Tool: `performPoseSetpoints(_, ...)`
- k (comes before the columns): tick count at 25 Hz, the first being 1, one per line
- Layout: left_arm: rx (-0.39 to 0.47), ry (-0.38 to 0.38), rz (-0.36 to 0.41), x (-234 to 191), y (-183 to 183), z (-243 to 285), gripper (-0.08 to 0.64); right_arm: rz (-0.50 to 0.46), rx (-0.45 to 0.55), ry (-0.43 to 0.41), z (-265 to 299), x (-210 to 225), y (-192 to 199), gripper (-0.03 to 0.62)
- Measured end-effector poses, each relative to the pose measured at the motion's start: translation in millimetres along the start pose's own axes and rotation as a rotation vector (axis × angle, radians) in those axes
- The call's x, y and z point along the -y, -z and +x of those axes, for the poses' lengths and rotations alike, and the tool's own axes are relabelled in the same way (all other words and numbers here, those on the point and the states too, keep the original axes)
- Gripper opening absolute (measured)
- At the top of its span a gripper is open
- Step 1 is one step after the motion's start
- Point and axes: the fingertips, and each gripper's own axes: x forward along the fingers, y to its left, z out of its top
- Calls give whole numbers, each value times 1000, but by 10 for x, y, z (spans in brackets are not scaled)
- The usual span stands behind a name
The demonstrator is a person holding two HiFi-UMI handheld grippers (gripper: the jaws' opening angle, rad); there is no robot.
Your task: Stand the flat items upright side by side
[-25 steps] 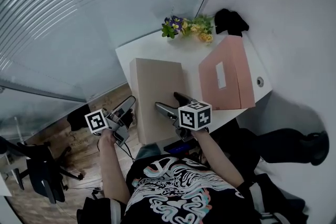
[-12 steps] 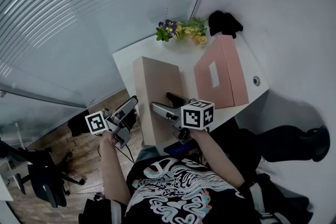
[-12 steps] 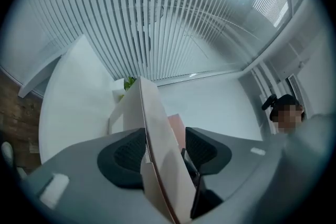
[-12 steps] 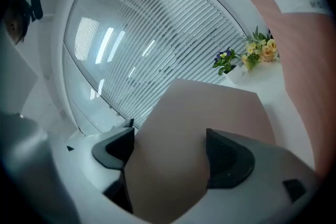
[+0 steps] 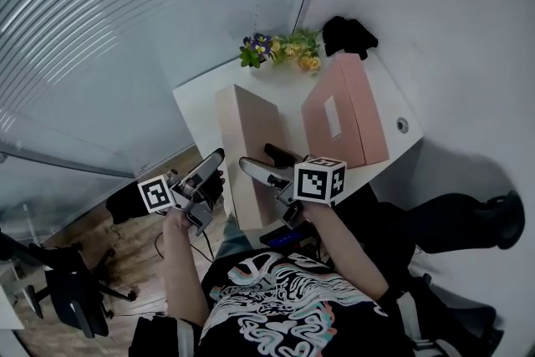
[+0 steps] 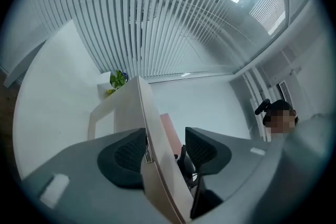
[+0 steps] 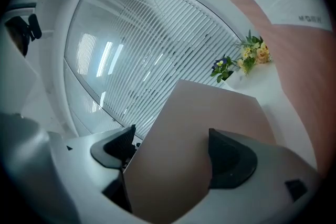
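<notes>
A flat beige box (image 5: 251, 138) is tilted up on its long edge on the white table (image 5: 201, 88). My left gripper (image 5: 213, 167) is shut on its near left edge; in the left gripper view that edge (image 6: 152, 128) runs between the two pads. My right gripper (image 5: 266, 161) reaches along the box's right face, and its jaws are opening. In the right gripper view the box (image 7: 210, 118) lies between the wide jaws without being pressed. A pink box (image 5: 351, 117) stands upright to the right and fills the right gripper view's right side (image 7: 310, 60).
Flowers (image 5: 280, 48) and a black object (image 5: 347, 33) sit at the table's far edge against the wall. A round cable hole (image 5: 402, 124) lies right of the pink box. Window blinds run along the left. An office chair (image 5: 71, 288) stands on the floor at lower left.
The beige box has tipped from lying almost flat to steeply on edge. Both grippers have shifted with it, and the left one has come closer to its edge.
</notes>
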Motion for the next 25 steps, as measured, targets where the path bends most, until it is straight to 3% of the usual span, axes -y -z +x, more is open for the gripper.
performPoseSetpoints(6,-13,42,-1,142,30,152,217,28,51,8,-89,8,-121,445)
performPoseSetpoints(17,18,105,-26,232,37,506,202,53,49,16,-157,121,-139,449)
performPoseSetpoints(25,-25,-50,-7,-49,228,514,196,16,87,66,-259,171,-183,443)
